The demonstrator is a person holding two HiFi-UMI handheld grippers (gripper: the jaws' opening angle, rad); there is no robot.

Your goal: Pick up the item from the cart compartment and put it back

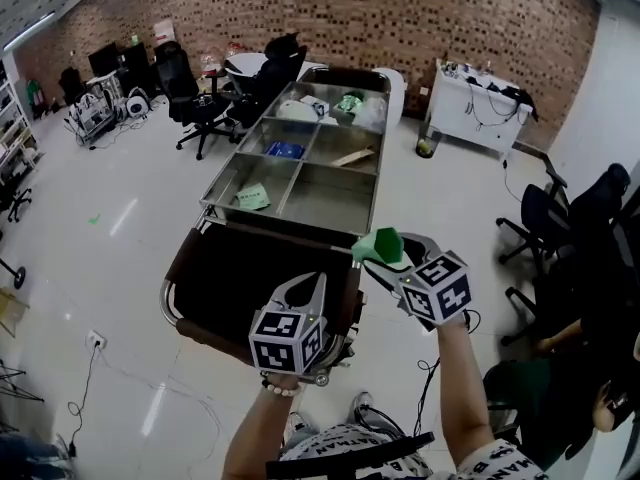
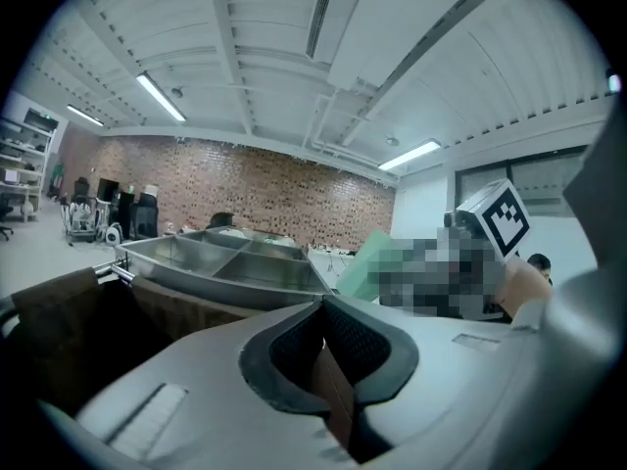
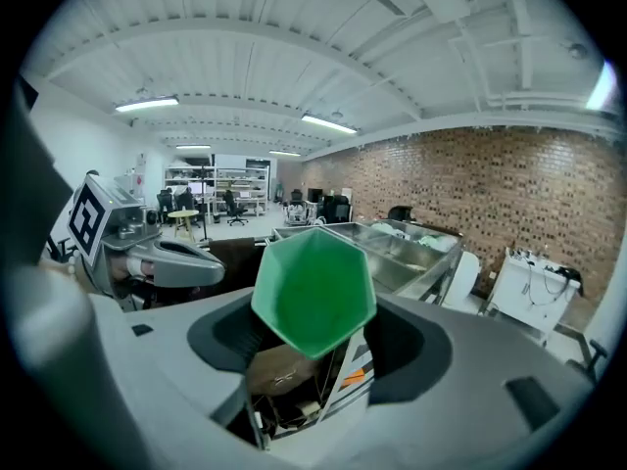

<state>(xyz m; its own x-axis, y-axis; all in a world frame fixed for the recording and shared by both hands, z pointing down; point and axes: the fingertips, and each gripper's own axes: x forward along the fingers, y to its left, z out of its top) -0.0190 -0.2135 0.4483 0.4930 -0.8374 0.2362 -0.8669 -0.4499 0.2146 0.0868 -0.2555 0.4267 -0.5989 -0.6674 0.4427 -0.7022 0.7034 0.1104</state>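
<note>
Rt gripper, centre-right of head view: fingers pinching a green hexagonal box. The box was held in the air, just off the near-right corner of the stainless-steel compartment cart and in no compartment. In the right gripper view the box's hexagonal face sat mid-frame between the fingers.

Lt gripper, lower centre of head view: fingers pressed together, nothing between them. It was positioned over the dark brown bin at the cart's near end.

Cart contents noted:
- Green-and-white packet in the near-left compartment.
- Blue item in the compartment behind it.
</note>
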